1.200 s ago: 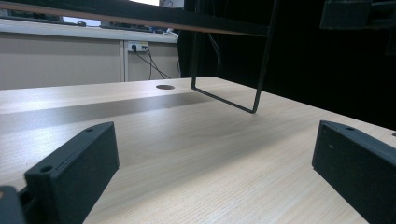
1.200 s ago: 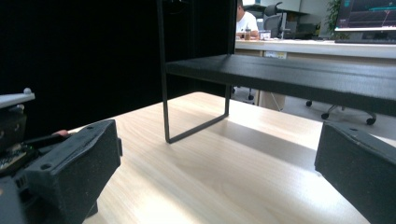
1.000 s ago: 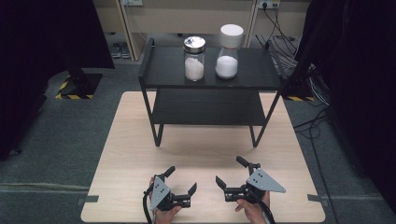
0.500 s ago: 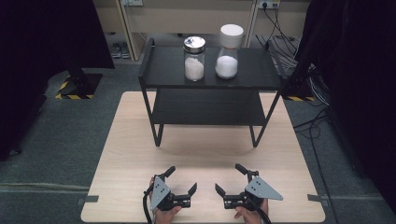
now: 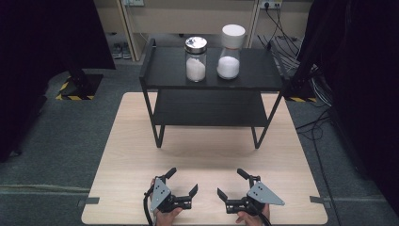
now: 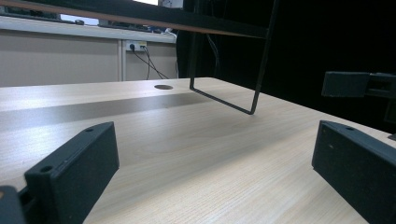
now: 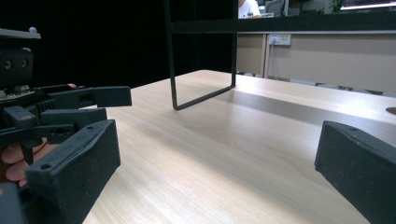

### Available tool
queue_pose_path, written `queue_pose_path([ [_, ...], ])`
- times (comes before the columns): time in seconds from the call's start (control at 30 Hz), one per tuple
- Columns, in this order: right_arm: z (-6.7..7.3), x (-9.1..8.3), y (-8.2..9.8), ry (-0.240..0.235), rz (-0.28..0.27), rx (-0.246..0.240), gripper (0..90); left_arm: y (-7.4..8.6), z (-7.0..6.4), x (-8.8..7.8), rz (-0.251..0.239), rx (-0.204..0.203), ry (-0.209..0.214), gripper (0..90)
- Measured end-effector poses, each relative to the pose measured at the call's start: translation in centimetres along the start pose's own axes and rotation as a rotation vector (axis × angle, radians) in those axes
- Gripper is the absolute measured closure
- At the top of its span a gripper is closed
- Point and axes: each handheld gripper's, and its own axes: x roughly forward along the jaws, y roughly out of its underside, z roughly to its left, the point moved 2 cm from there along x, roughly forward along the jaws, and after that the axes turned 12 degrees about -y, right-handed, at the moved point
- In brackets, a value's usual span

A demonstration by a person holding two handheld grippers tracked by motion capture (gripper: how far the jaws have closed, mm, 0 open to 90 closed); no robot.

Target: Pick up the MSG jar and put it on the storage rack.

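Note:
Two glass jars of white powder stand on the top shelf of a black metal rack [image 5: 164, 70]: one with a metal lid [image 5: 195, 59], and to its right one with a white lid [image 5: 231, 52]. Both grippers rest low at the table's near edge, well short of the rack. My left gripper [image 5: 182, 180] is open and empty; in the left gripper view [image 6: 212, 163] its jaws stand wide apart over bare wood. My right gripper [image 5: 230, 182] is open and empty too, as in the right gripper view [image 7: 215, 163]. They angle toward each other.
The light wooden table [image 5: 197, 150] carries the rack at its far half, with a lower shelf [image 5: 207, 110] under the top one. The rack's legs [image 7: 173, 60] stand ahead of the grippers. Grey floor, cables and dark curtains surround the table.
My right gripper has drawn back a little toward the table's near edge. The left gripper and the jars have stayed where they were.

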Motion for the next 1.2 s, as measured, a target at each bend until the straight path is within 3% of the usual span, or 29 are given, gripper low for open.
queue_pose_path([
  [1.2, 0.10, -0.05, 0.67, 0.019, -0.025, 0.020, 0.3, -0.10, 0.25, 0.12, 0.009, -0.011, 0.011, 0.0],
])
